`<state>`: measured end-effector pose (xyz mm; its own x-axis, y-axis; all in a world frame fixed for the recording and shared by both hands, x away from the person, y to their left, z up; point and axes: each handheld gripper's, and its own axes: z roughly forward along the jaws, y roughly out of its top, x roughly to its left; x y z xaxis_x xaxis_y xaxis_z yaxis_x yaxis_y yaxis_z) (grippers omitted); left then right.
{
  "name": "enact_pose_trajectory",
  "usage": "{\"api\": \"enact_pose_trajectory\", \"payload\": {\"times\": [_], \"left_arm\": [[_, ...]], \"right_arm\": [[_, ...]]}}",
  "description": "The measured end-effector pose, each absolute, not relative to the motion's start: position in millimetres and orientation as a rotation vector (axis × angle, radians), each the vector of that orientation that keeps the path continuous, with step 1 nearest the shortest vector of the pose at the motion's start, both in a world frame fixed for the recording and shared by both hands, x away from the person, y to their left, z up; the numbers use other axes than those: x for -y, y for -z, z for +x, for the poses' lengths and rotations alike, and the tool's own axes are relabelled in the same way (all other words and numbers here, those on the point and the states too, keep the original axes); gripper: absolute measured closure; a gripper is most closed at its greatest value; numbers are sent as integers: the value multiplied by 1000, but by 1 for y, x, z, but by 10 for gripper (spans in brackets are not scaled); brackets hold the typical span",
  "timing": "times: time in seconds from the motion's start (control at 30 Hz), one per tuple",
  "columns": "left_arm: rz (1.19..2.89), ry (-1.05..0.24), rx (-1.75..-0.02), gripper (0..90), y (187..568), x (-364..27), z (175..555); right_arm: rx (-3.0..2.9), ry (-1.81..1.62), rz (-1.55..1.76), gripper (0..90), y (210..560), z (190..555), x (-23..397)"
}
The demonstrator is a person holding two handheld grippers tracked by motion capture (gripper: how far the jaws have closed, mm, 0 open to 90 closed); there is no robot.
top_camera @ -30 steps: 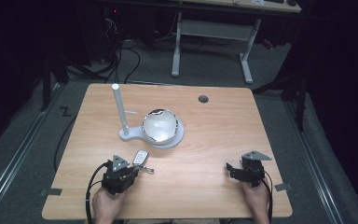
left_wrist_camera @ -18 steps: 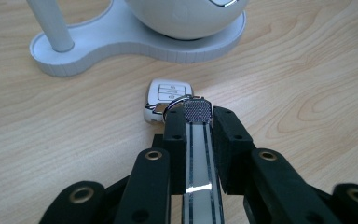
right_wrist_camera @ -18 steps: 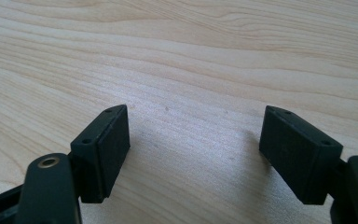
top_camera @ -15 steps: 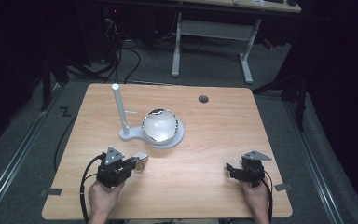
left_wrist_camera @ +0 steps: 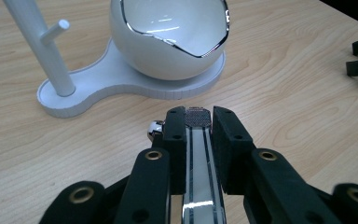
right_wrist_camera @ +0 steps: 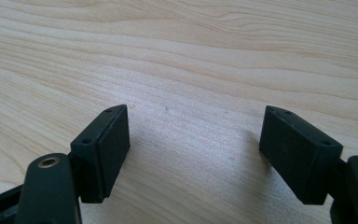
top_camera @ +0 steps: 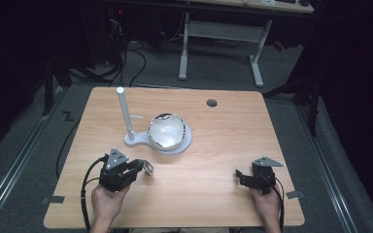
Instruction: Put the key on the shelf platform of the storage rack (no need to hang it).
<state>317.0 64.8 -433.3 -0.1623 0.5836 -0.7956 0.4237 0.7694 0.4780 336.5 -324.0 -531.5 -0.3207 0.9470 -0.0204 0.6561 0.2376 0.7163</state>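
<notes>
Wooden table (top_camera: 213, 145): left gripper (left_wrist_camera: 198, 122) (clamped) around watch (left_wrist_camera: 199, 154)

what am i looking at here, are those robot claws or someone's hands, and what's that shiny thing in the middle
They are hand-held tools. A person at a wooden table holds a two-jaw gripper in each hand. The high view looks down from above; the other two pictures come from cameras riding on the grippers. The left gripper is shut on a slim silver metal object. The right gripper rests open over bare wood. The shiny thing is a white egg-shaped bowl with a chrome rim, on a white stand with an upright post.
</notes>
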Motion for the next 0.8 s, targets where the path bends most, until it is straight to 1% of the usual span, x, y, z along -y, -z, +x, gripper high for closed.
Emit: {"api": "enact_pose_trajectory", "payload": {"times": [0.3, 0.57, 0.8], "left_arm": [[828, -136, -1740, 762, 422, -61, 314], [835, -98, -1731, 762, 410, -52, 319], [857, -93, -1692, 762, 399, -47, 323]], "right_arm": [[-2062, -852, 1465, 247, 532, 337, 324], [-2062, -853, 1466, 247, 532, 337, 324], [-2062, -852, 1465, 247, 532, 336, 324]]}}
